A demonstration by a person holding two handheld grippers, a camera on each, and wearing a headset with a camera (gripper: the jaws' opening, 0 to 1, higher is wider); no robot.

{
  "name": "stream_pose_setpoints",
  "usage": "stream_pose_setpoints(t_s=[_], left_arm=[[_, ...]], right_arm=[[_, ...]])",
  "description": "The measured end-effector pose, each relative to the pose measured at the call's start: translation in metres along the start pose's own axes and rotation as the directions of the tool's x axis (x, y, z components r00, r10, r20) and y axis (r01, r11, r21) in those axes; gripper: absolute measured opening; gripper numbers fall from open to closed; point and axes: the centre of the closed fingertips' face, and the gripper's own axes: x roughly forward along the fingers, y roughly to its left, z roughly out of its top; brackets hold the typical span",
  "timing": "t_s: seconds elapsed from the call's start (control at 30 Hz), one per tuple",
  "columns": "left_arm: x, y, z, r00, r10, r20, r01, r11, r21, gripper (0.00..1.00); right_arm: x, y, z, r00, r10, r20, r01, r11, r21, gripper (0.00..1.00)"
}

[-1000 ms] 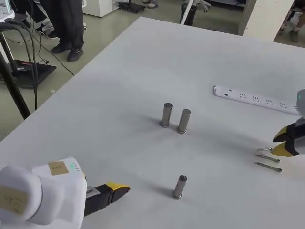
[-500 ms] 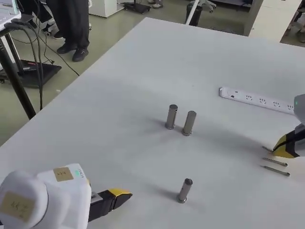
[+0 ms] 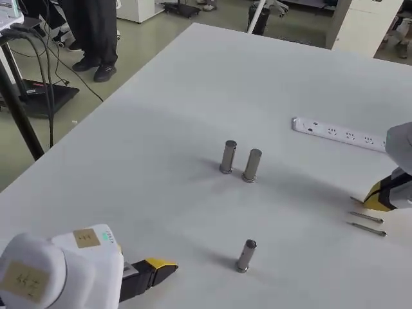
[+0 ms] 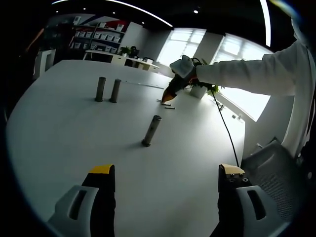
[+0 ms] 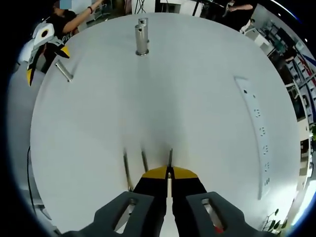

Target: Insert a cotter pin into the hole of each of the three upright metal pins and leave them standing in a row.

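Note:
Three steel pins stand upright on the white table: two close together and a third nearer me. In the right gripper view, my right gripper is shut on a cotter pin that pokes out between its tips, low against the table. Two more cotter pins lie just left of it. In the head view that gripper sits at the right edge, above the loose cotter pins. My left gripper hovers wide open, short of the near pin.
A white power strip lies at the back right, beyond the right gripper. Off the table's left edge are cables, a stand and a person's legs.
The right gripper's jaws have closed on the cotter pin at its tips. The head camera has shifted a little; the left gripper and the three pins hold their places.

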Motion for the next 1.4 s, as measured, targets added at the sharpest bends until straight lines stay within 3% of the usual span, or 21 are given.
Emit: stream_pose_setpoints(t_s=[0.03, 0.07, 0.23, 0.4, 0.63, 0.77, 0.87, 1.03, 1.2, 1.4], left_arm=[[0.000, 0.000, 0.000, 1.0000, 0.001, 0.003, -0.001, 1.000, -0.001, 0.86], [-0.001, 0.000, 0.001, 1.0000, 0.001, 0.005, -0.001, 1.000, -0.004, 0.86], [-0.002, -0.004, 0.000, 1.0000, 0.001, 0.004, -0.001, 1.000, -0.007, 0.85], [-0.002, -0.007, 0.003, 1.0000, -0.001, 0.009, 0.001, 1.000, 0.002, 0.85], [0.000, -0.010, 0.005, 0.9999, -0.002, 0.011, 0.002, 1.000, 0.008, 0.88], [-0.001, -0.010, 0.006, 0.9999, -0.001, 0.016, 0.000, 1.000, 0.022, 0.89], [-0.002, -0.010, 0.006, 0.9998, 0.007, 0.018, -0.007, 1.000, 0.027, 0.91], [0.000, -0.011, 0.004, 1.0000, 0.009, 0.005, -0.009, 1.000, 0.025, 0.99], [0.001, -0.014, 0.006, 1.0000, 0.003, 0.004, -0.003, 0.999, 0.037, 0.99], [0.001, -0.020, 0.016, 0.9999, -0.001, 0.010, 0.000, 0.998, 0.056, 0.96]], right_arm=[[0.000, 0.000, 0.000, 1.0000, -0.006, -0.002, 0.006, 1.000, -0.002, 0.00], [0.000, 0.002, -0.001, 1.0000, -0.007, -0.006, 0.008, 0.998, 0.063, 0.00], [-0.002, 0.002, -0.002, 0.9998, -0.015, -0.009, 0.016, 0.999, 0.045, 0.00], [-0.010, 0.007, 0.003, 0.9994, -0.028, 0.021, 0.027, 0.998, 0.057, 0.00], [-0.038, 0.024, 0.019, 0.9930, -0.044, 0.109, 0.039, 0.998, 0.047, 0.00], [-0.057, 0.036, 0.025, 0.9864, -0.059, 0.153, 0.057, 0.998, 0.018, 0.00], [-0.072, 0.053, 0.029, 0.9808, -0.037, 0.191, 0.035, 0.999, 0.014, 0.00], [-0.094, 0.073, 0.027, 0.9750, -0.050, 0.216, 0.053, 0.999, -0.009, 0.00], [-0.107, 0.087, 0.023, 0.9703, -0.060, 0.234, 0.067, 0.998, -0.021, 0.00], [-0.127, 0.096, 0.033, 0.9495, -0.101, 0.297, 0.113, 0.993, -0.025, 0.00]])
